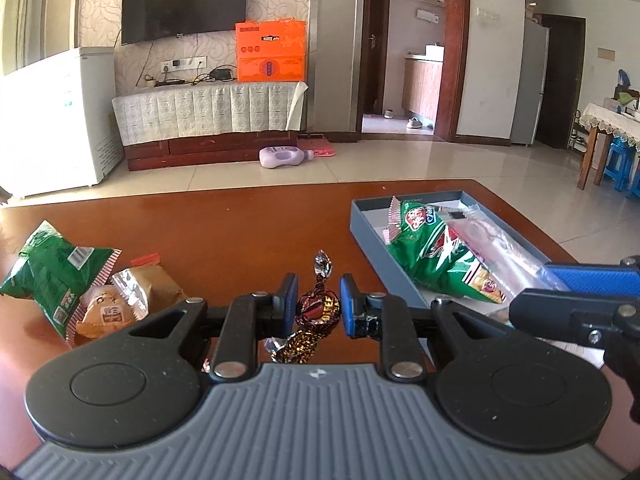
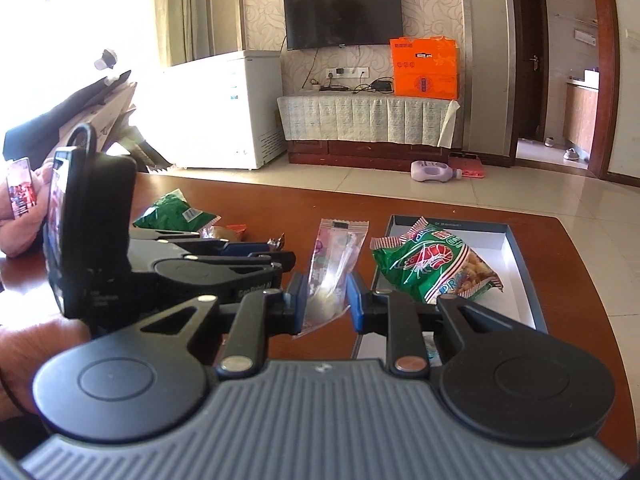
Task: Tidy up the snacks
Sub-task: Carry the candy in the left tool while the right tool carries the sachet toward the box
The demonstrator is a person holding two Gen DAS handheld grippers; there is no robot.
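The left claw [image 1: 319,305] is clamped on a brown foil-wrapped toffee [image 1: 318,312], seemingly held just above the wooden surface [image 1: 240,224]. The right claw [image 2: 323,300] grips a clear packet [image 2: 334,268] by its lower end, beside the shallow grey box [image 2: 524,248]. A green prawn-cracker bag [image 2: 432,264] lies inside that box. More green and brown snack packets [image 1: 72,276] lie at the left.

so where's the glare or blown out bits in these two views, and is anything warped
Left wrist view: the white chest freezer is washed out by sunlight, the table shows a soft sheen, and the door frames bow from fisheye. Right wrist view: the window area beside the freezer is blown out; the left gripper close to the lens looks oversized.
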